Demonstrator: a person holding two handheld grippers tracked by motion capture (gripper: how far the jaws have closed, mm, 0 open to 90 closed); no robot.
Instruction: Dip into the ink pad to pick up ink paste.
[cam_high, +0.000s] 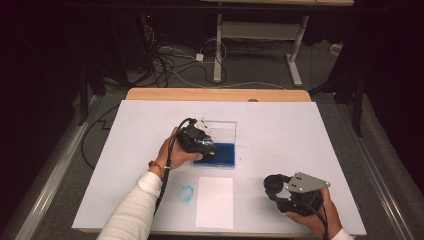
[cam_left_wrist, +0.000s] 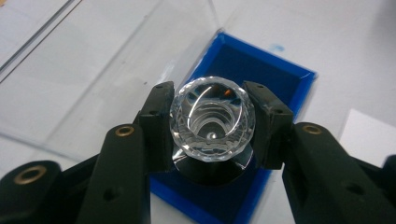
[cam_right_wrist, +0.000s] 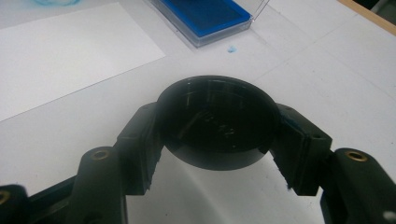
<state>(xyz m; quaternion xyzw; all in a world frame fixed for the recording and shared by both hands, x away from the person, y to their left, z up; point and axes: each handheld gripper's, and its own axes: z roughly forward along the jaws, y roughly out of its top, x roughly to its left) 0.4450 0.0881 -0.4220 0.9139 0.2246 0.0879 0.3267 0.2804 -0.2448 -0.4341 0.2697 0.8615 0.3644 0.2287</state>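
A stamp with a clear faceted knob (cam_left_wrist: 212, 119) and a black round base (cam_left_wrist: 210, 171) is between the jaws of my left gripper (cam_left_wrist: 212, 140), which is shut on the knob. It hangs just over the blue ink pad (cam_left_wrist: 261, 65), whose clear lid (cam_left_wrist: 116, 60) stands open. In the high view, the left gripper (cam_high: 204, 148) is at the pad's (cam_high: 222, 155) left side. My right gripper (cam_right_wrist: 217, 140) is shut on a black round cap (cam_right_wrist: 215, 123), low over the table at the front right (cam_high: 276, 187).
A white sheet of paper (cam_high: 215, 201) lies near the front edge, with a round blue stamp mark (cam_high: 186, 194) on the table to its left. A small blue ink spot (cam_right_wrist: 231, 48) sits beside the pad case. The wooden table edge (cam_high: 217, 94) runs along the back.
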